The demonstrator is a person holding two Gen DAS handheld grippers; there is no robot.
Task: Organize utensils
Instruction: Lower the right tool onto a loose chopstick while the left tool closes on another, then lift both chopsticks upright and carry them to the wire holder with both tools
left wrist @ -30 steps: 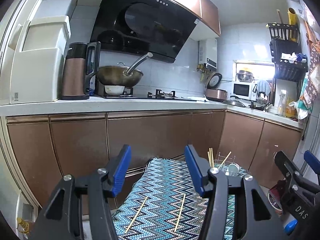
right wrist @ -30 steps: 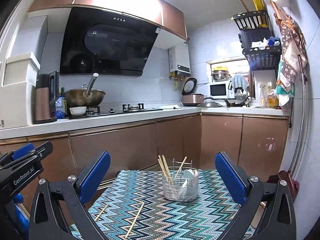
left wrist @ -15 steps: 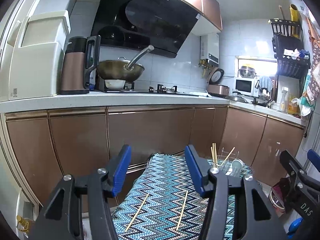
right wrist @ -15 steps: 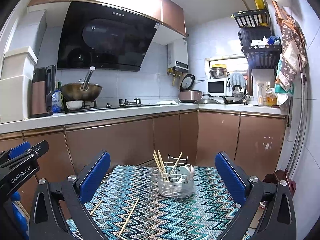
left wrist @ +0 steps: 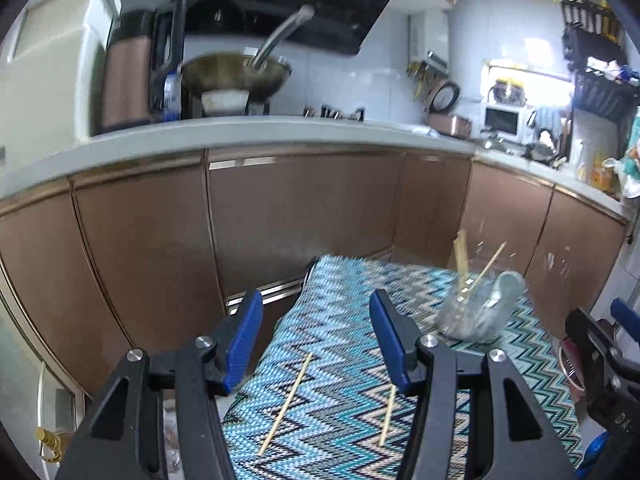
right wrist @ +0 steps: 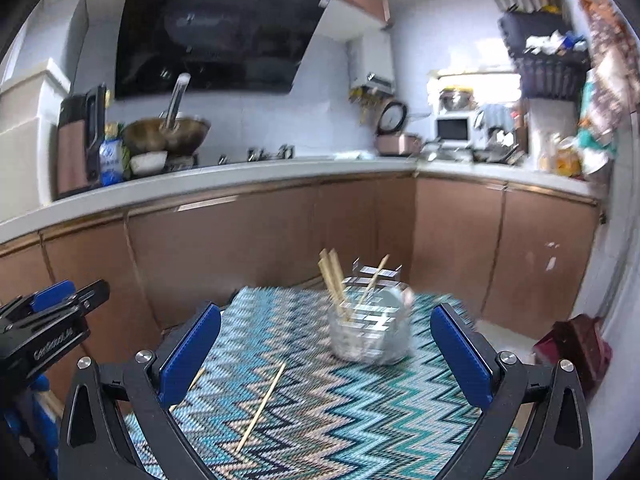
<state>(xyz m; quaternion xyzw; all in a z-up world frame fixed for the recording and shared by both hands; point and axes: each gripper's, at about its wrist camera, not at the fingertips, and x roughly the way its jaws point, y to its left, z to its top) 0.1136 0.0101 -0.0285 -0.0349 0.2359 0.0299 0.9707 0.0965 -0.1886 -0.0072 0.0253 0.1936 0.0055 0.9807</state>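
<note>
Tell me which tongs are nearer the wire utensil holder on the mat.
Right. The right tongs face the wire utensil holder almost head-on, open and clear of it. The left tongs sit further left, over two loose chopsticks.

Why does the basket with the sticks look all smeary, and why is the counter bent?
Left wrist view: the utensil basket is smeared by motion blur, while the left claw stays sharp. Right wrist view: the basket is streaky too, and the right claw is crisp. In both views the fisheye lens bends the countertop.
</note>
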